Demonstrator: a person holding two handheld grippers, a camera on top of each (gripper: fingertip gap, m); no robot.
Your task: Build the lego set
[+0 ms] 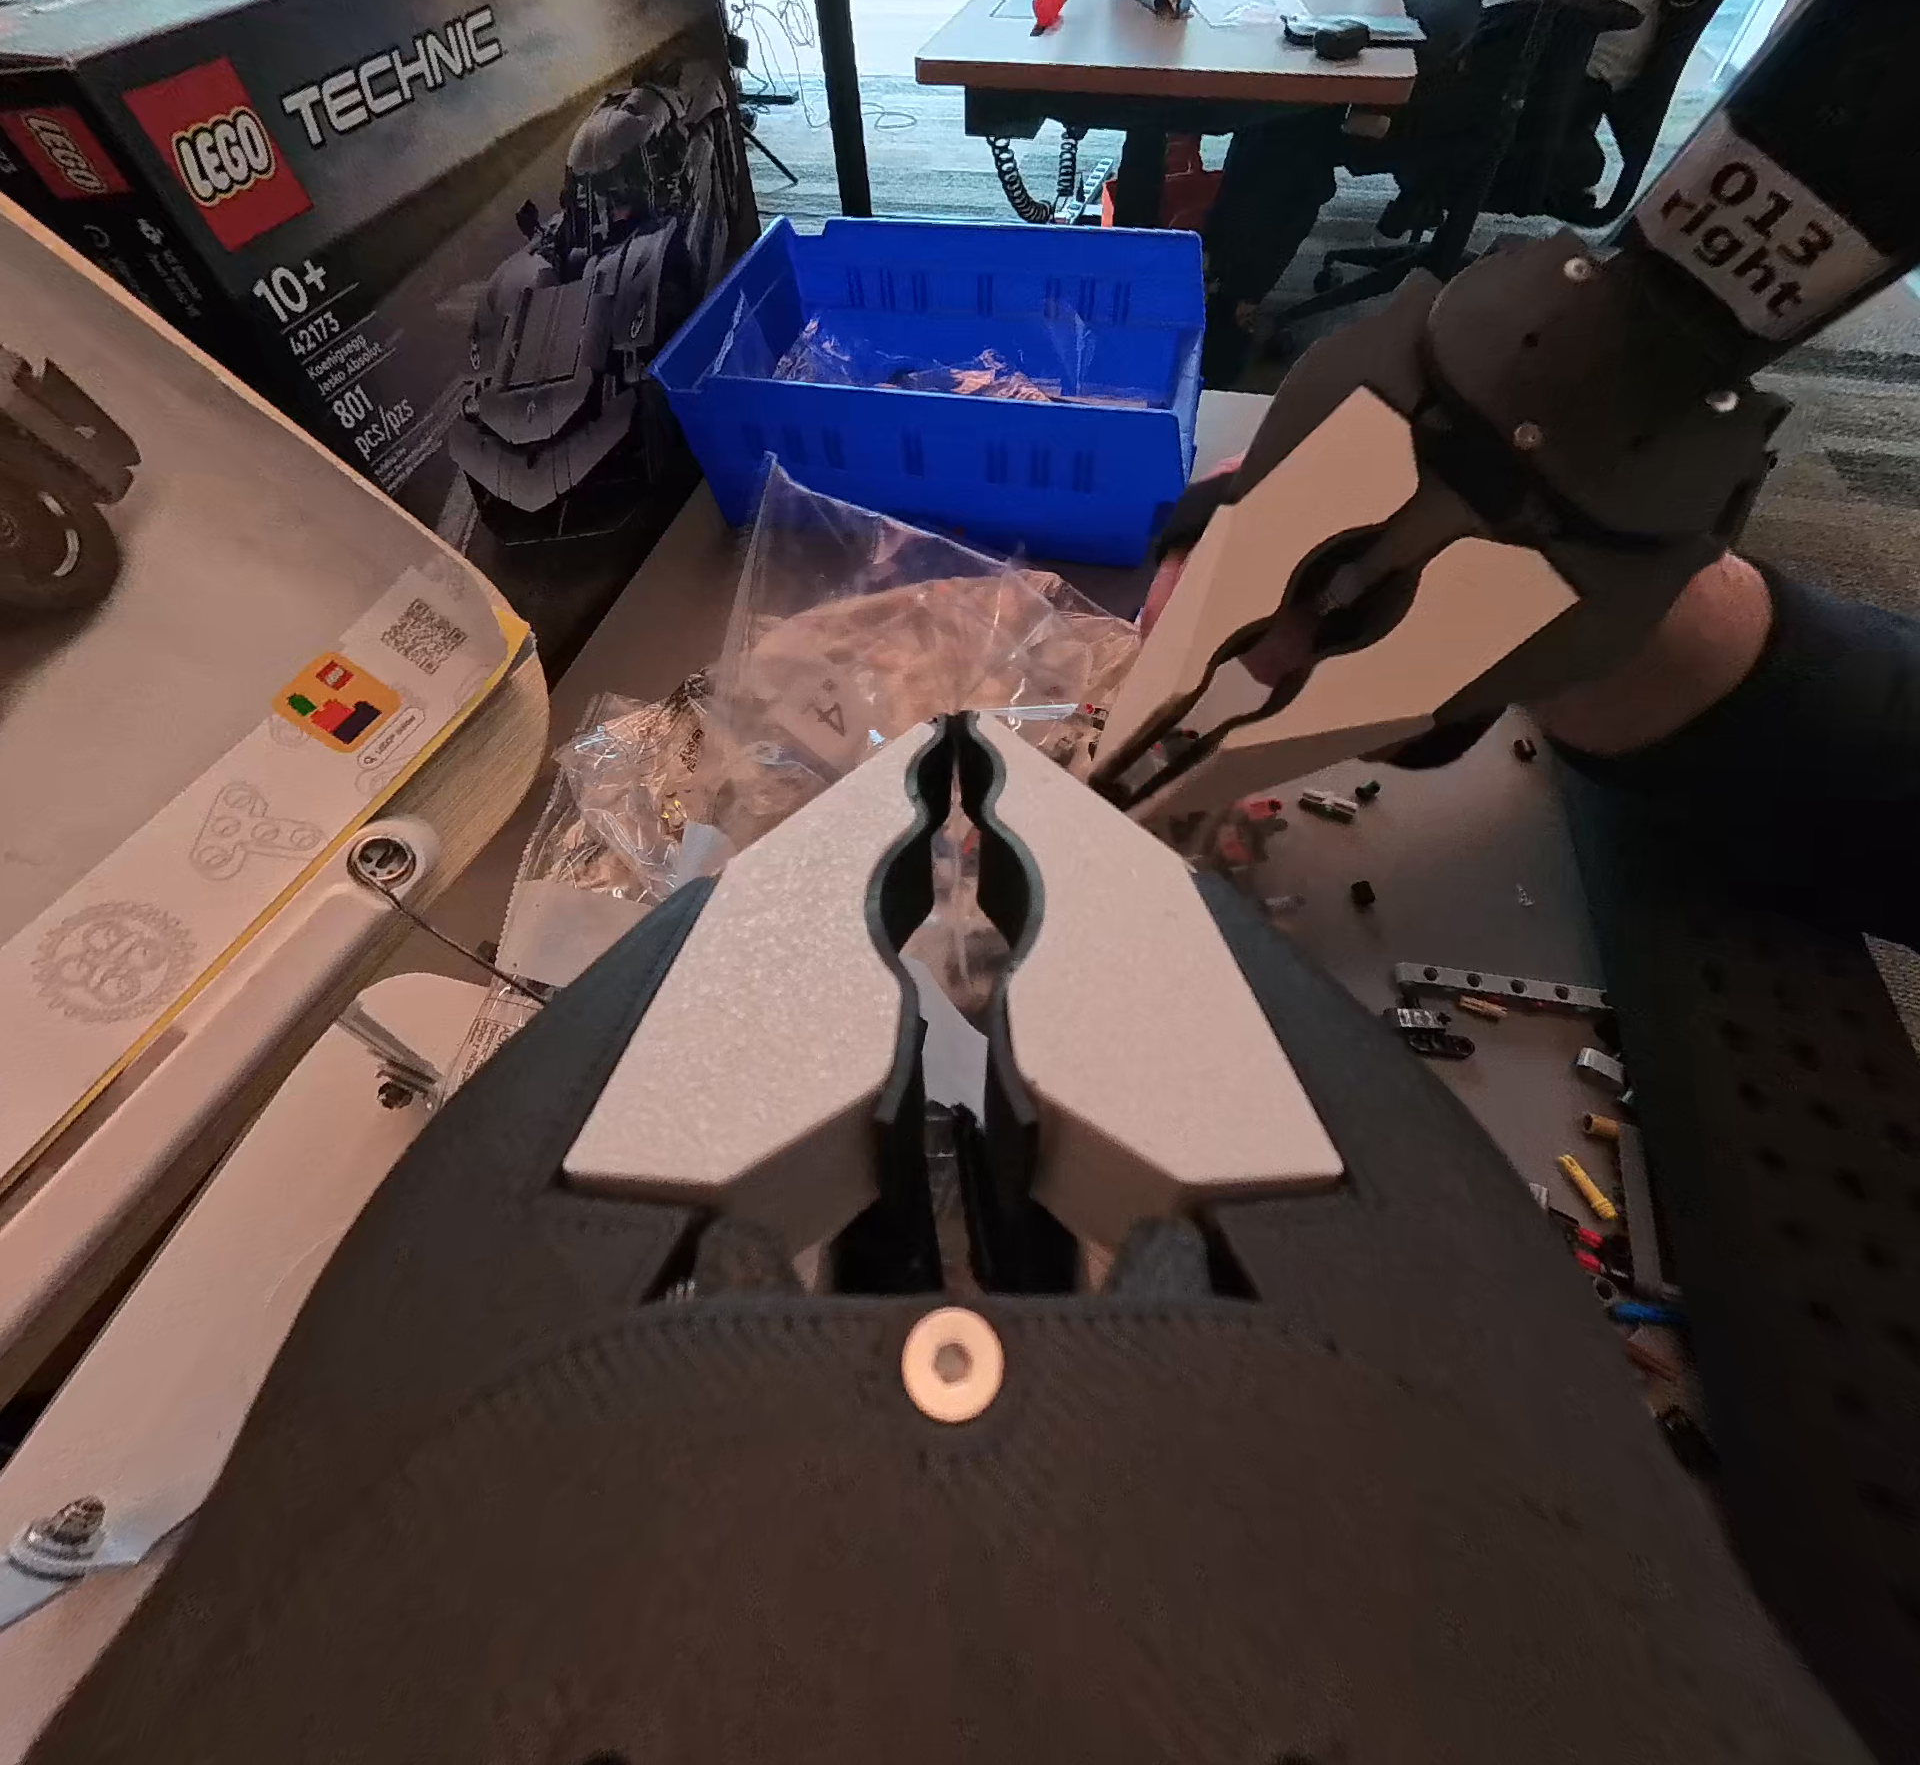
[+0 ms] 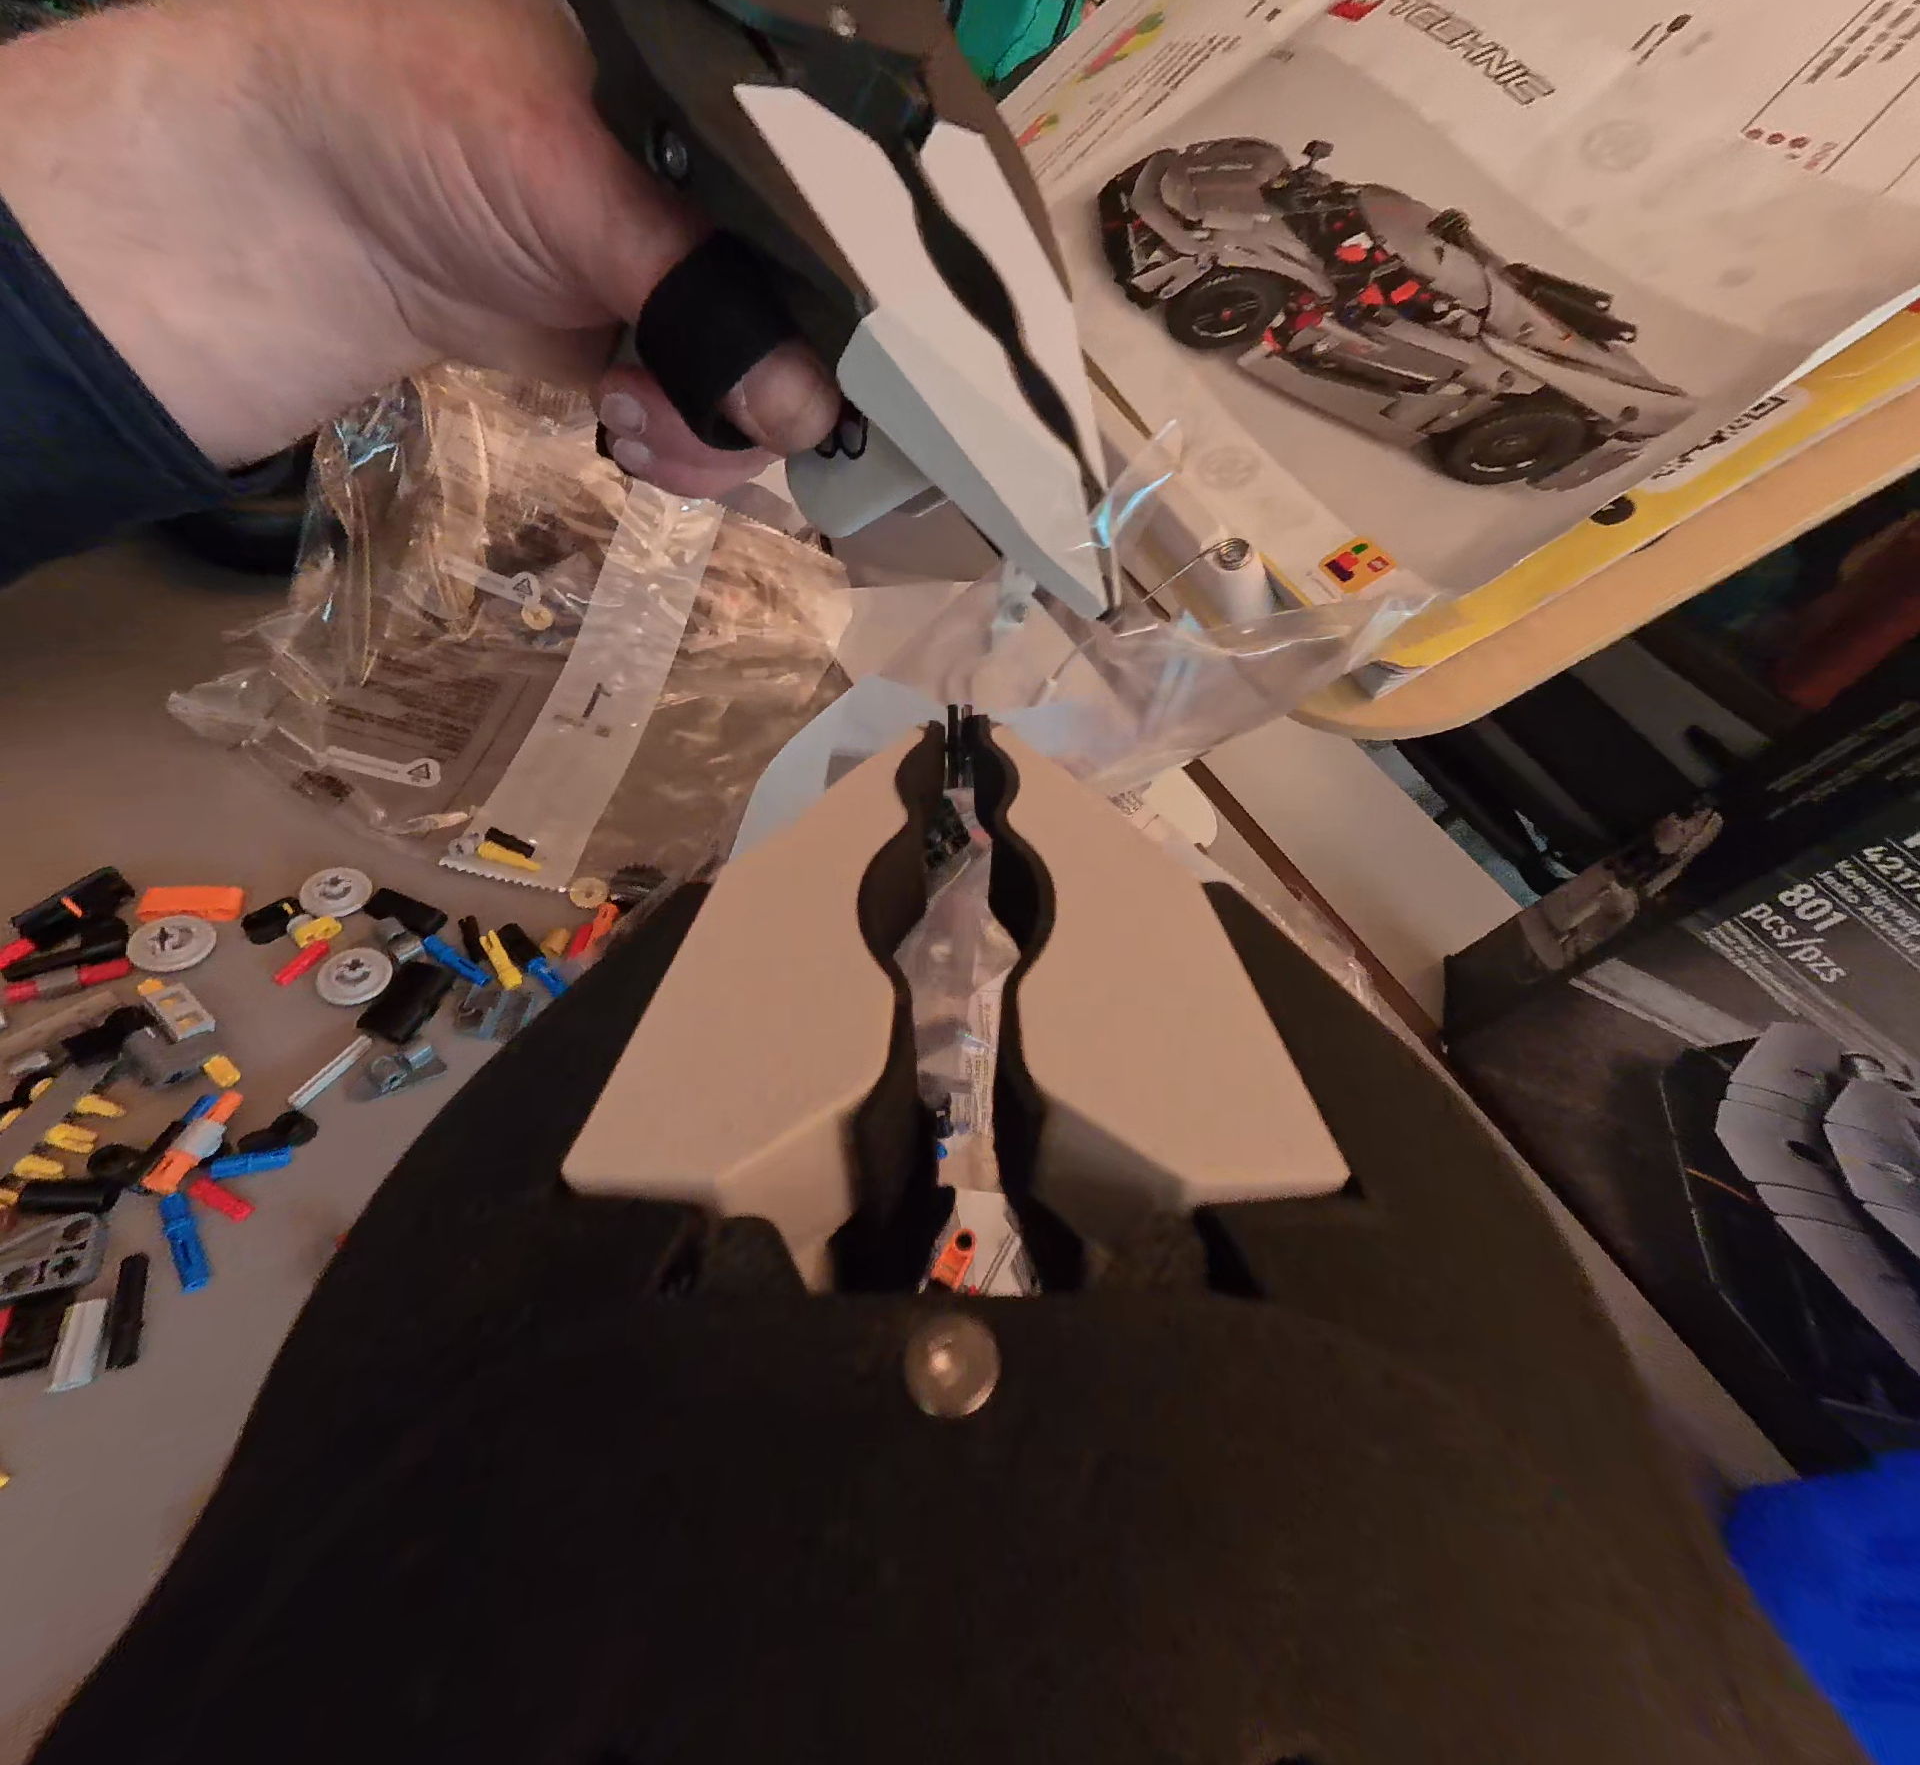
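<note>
My left gripper (image 1: 954, 726) is shut, with its tips pinching a clear plastic bag of parts (image 1: 966, 957) that shows between its fingers. My right gripper (image 2: 961, 728) is shut on the same kind of clear bag (image 2: 961, 977), which holds small dark and blue pieces. In the right wrist view the left gripper (image 2: 1099, 598) comes in from the upper left with crinkled plastic (image 2: 1195, 666) at its tip. In the left wrist view the right gripper (image 1: 1114, 785) comes in from the right, with its tips low beside mine. Loose Lego pieces (image 2: 208, 1040) lie on the table.
An instruction booklet (image 1: 208, 676) rests on a tilted stand, which the right wrist view (image 2: 1455, 240) also shows. The Lego box (image 1: 416, 157) stands behind it. A blue bin (image 1: 935, 468) holds plastic. More clear bags (image 2: 468, 635) lie on the table. Small parts (image 1: 1507, 998) are scattered at the right. Left and right tips are no more than a few centimetres apart.
</note>
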